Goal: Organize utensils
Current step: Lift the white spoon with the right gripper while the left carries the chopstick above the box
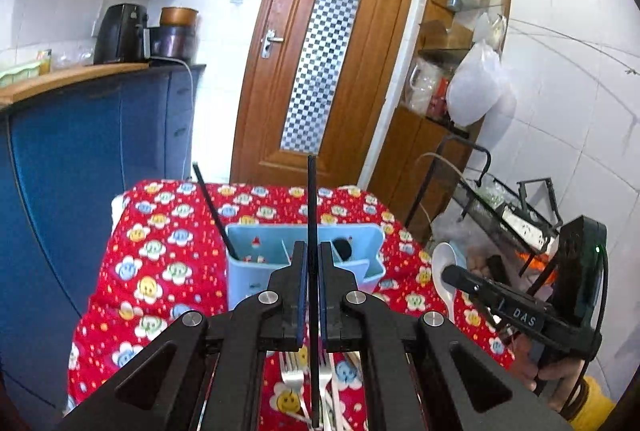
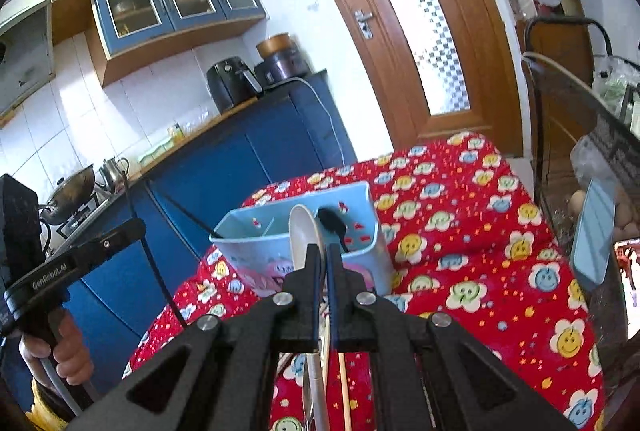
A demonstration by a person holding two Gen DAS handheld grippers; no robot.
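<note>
A light blue utensil holder (image 1: 256,273) (image 2: 256,251) stands on the red flowered cloth (image 1: 168,271). One black chopstick (image 1: 212,207) leans in its left compartment, and a black spoon (image 1: 342,249) (image 2: 332,223) sits in the right one. My left gripper (image 1: 313,247) (image 2: 136,225) is shut on a second black chopstick (image 1: 312,199) (image 2: 156,271), held upright just before the holder. My right gripper (image 2: 324,251) (image 1: 450,275) is shut on a white spoon (image 2: 304,235) (image 1: 442,267), bowl up, close to the holder's near wall. Forks (image 1: 292,375) and a wooden chopstick (image 2: 344,391) lie on the cloth beneath the grippers.
A black wire rack (image 1: 504,211) with eggs (image 2: 578,199) and a phone (image 2: 594,231) stands right of the table. Blue cabinets (image 1: 80,151) run along the left. A wooden door (image 1: 320,63) is behind the table. A person's hand (image 2: 68,351) grips the left handle.
</note>
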